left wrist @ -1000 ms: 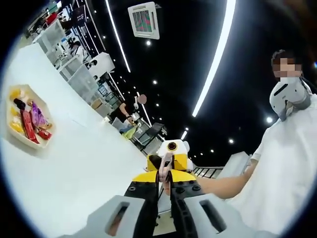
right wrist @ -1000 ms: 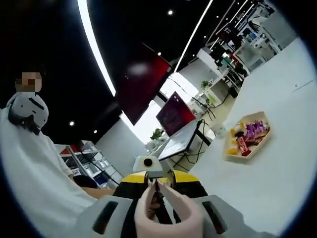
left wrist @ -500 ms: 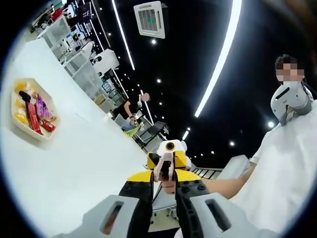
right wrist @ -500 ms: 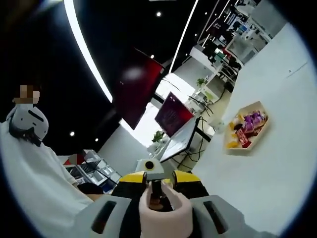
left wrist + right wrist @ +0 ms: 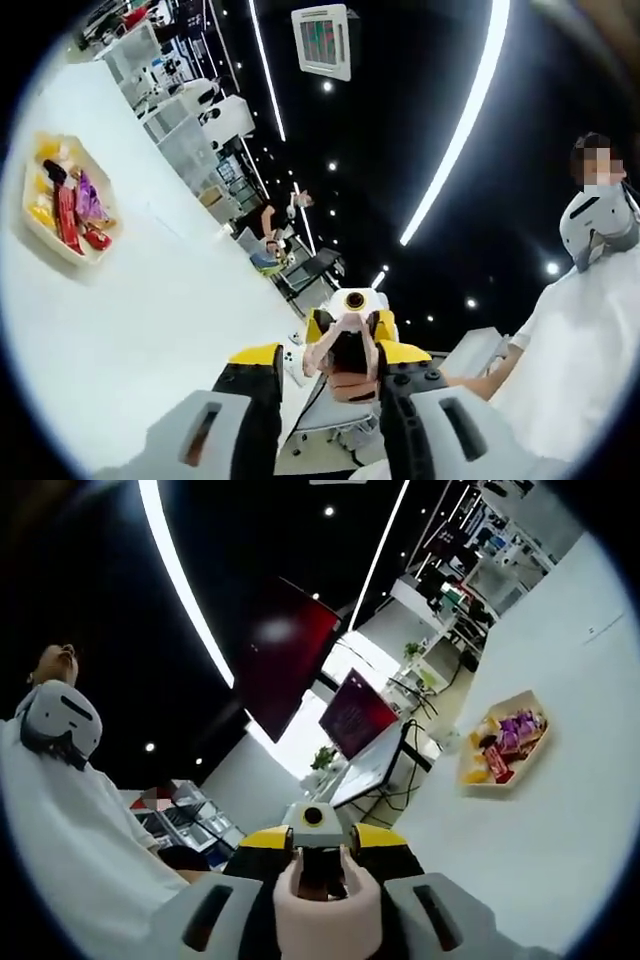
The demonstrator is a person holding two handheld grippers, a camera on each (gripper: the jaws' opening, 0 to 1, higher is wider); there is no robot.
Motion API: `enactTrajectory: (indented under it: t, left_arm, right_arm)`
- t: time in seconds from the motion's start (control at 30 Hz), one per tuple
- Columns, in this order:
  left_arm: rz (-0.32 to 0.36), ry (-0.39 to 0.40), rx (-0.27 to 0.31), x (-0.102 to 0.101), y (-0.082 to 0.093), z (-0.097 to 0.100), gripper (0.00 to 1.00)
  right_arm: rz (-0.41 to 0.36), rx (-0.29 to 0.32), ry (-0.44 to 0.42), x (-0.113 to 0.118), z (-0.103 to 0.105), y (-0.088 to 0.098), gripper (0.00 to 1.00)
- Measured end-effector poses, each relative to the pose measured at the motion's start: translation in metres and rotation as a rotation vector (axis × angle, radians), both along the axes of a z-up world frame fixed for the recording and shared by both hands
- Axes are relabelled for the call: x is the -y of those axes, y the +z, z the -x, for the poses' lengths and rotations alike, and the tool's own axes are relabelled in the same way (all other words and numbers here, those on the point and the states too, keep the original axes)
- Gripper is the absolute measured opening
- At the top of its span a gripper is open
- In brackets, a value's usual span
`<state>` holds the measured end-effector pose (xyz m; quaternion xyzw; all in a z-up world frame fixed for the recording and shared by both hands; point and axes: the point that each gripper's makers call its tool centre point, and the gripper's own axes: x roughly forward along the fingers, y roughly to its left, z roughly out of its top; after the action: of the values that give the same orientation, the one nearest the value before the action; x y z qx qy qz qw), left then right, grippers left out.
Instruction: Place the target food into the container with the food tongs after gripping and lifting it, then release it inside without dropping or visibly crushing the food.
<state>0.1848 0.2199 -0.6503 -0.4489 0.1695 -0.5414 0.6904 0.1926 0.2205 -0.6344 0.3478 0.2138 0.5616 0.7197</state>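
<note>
- Right claw: its grey jaws stand on either side of peach tongs and press against them, so it grips the tongs.
- Seen from the left gripper view, the right claw faces the camera with the tongs sticking out towards it; the two arms of the tongs are spread, with a dark gap between them.
- Left claw: its jaws are apart with nothing between them. The tong tips sit just beyond its jaw tips; I cannot tell whether they touch.
- In the right gripper view, the left claw shows head-on just behind the tongs, yellow on both sides.
- Food: purple, red and yellow packets lie in a cream tray on the white worktop, well apart from both claws and from the tongs.
- The right gripper view shows the same tray with its food flat on the worktop, to the right of the claws.
- Nothing is held in the tongs.
- A person in white stands behind the claws, also at the left of the right gripper view.
</note>
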Motion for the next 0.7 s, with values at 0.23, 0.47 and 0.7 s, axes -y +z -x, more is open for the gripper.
enactTrajectory:
  t: [0.23,0.47,0.7]
  left_arm:
    - [-0.002,-0.019,-0.014,-0.004,-0.001,0.0,0.17]
    - [0.001,-0.033,-0.008,-0.009,0.002,0.0,0.11]
    - [-0.008,-0.014,0.011,-0.018,0.002,-0.003,0.11]
  right_arm:
    - [-0.005,-0.014,0.007,-0.003,0.002,-0.004,0.21]
    - [-0.007,-0.017,0.015,-0.005,-0.001,-0.003,0.21]
    - [-0.028,-0.003,-0.008,0.005,-0.011,0.003,0.21]
